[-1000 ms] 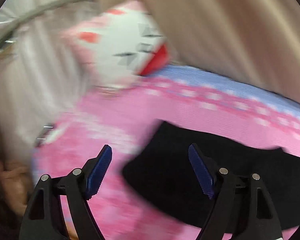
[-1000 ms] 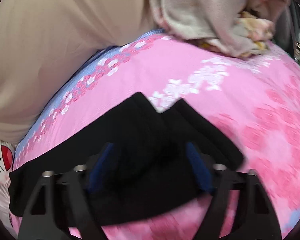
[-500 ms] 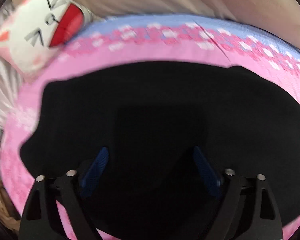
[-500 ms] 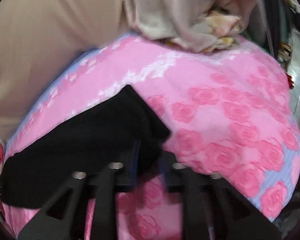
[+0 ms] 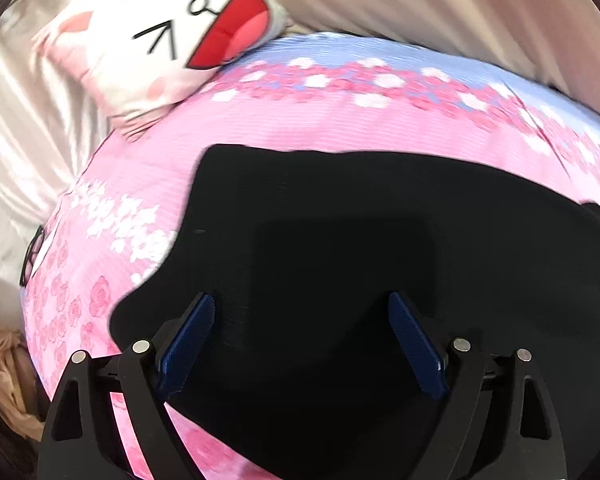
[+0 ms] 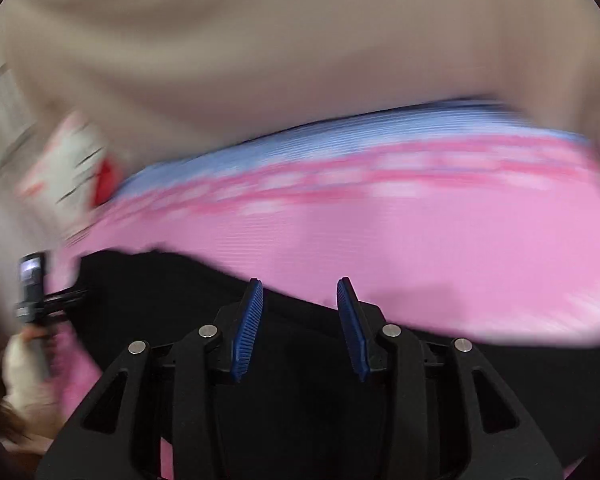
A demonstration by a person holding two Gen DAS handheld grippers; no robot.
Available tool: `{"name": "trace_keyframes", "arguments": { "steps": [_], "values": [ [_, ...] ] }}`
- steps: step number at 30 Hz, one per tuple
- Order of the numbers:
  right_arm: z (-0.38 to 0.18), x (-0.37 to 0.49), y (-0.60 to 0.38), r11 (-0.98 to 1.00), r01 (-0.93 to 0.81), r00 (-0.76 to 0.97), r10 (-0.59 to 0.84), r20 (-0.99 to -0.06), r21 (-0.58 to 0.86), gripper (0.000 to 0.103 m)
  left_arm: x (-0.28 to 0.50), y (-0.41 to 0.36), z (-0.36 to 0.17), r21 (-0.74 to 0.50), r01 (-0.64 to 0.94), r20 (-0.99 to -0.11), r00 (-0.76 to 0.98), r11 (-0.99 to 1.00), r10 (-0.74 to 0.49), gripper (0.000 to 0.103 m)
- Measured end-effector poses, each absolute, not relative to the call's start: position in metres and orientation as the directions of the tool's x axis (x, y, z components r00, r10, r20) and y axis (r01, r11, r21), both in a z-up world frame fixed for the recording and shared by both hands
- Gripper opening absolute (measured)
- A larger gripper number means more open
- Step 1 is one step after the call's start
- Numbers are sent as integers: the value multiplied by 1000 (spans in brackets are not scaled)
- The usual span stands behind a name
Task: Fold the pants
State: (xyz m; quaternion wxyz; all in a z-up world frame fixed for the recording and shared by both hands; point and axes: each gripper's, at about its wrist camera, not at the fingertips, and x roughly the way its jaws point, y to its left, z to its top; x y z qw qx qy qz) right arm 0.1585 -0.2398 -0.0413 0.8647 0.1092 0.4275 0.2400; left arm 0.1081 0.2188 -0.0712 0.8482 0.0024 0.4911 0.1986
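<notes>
The black pants (image 5: 360, 248) lie flat on a pink floral bedsheet (image 5: 300, 120). My left gripper (image 5: 302, 308) is open wide just above the pants, with nothing between its blue pads (image 5: 188, 340). In the blurred right wrist view the pants (image 6: 300, 400) fill the lower part. My right gripper (image 6: 300, 292) hovers over their far edge, its jaws partly apart and nothing between them. The other hand-held gripper (image 6: 32, 292) shows at the far left of that view.
A white cartoon-face pillow (image 5: 160, 40) rests at the bed's far left corner. A beige curtain (image 5: 440, 0) hangs behind the bed, and pale satin fabric (image 5: 16, 120) lies to the left. Glasses (image 5: 32, 256) sit at the bed's left edge.
My right gripper was shut on a pant leg, has let go and opened, and has swung left fast. My left gripper drew back a little above the pants and stayed open.
</notes>
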Motion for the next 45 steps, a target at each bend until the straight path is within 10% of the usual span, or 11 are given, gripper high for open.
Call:
{"name": "trace_keyframes", "arguments": {
  "steps": [9,11,17,20,38,41,43,45],
  "values": [
    [-103,247,-48,752,-569,226,532,-816,332,33,106,245,-78,232,-336,-794,477,913,377,98],
    [-102,245,-29,746,-613,246,494,-834,261,6,108,246,-78,224,-326,-792,489,919,366,98],
    [-76,272,-28,860,-511,559,326,-762,-7,0,125,249,-80,269,-363,-745,509,892,432,98],
    [-78,290,-62,880,-437,493,407,-769,186,0,122,242,-78,318,-354,-715,519,880,467,98],
    [-93,238,-45,808,-531,316,468,-825,255,9,100,217,-61,288,-278,-719,569,916,399,98],
    [-89,238,-49,812,-517,320,478,-818,272,28,101,212,-61,243,-257,-735,580,935,351,98],
    [-87,237,-46,794,-531,309,507,-804,296,59,101,207,-60,205,-231,-749,588,951,304,98],
    [-91,233,-34,770,-571,281,510,-813,286,54,99,200,-59,179,-205,-756,598,962,268,98]
  ]
}}
